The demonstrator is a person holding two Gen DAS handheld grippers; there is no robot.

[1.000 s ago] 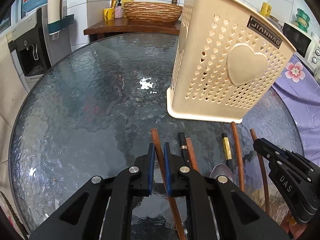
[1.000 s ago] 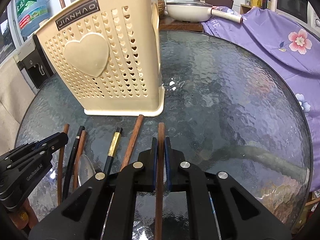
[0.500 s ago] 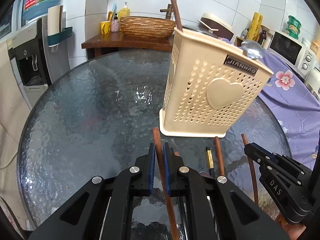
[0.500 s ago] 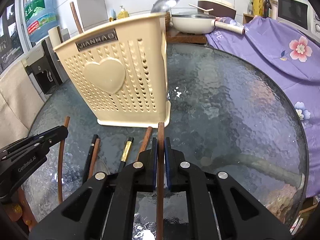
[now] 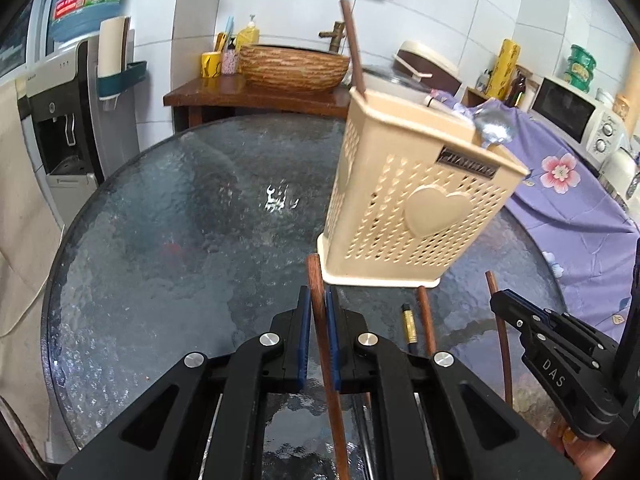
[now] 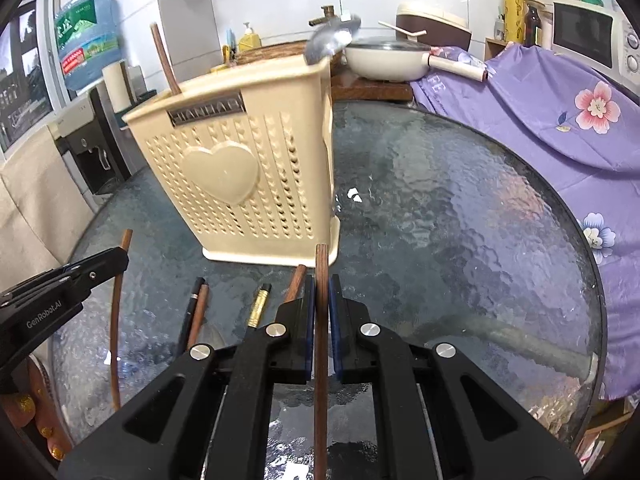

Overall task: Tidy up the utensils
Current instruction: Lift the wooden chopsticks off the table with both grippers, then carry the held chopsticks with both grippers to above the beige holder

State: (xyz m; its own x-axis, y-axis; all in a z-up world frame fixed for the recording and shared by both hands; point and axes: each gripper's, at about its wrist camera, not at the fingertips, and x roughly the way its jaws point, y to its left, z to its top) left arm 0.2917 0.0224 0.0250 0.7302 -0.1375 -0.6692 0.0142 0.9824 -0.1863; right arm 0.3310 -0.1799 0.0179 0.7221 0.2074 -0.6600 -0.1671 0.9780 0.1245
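Note:
A beige perforated utensil holder (image 5: 412, 208) (image 6: 248, 184) stands on the round glass table (image 5: 180, 240) (image 6: 460, 220). A brown chopstick and a metal spoon (image 5: 494, 130) (image 6: 332, 40) stick out of it. My left gripper (image 5: 316, 300) is shut on a brown wooden chopstick (image 5: 314, 276), held above the table in front of the holder. My right gripper (image 6: 321, 288) is shut on another brown wooden chopstick (image 6: 321, 264). Several chopsticks (image 6: 258, 306) (image 5: 424, 316) lie on the table in front of the holder.
A purple flowered cloth (image 6: 560, 112) covers a counter right of the table. A water dispenser (image 5: 64, 112) stands at the left. A wooden side table with a woven basket (image 5: 294, 66) is behind. A microwave (image 5: 576, 116) sits at far right.
Both grippers have lifted up and back from the table, each carrying its chopstick. The holder now looks smaller and its top with the spoon shows.

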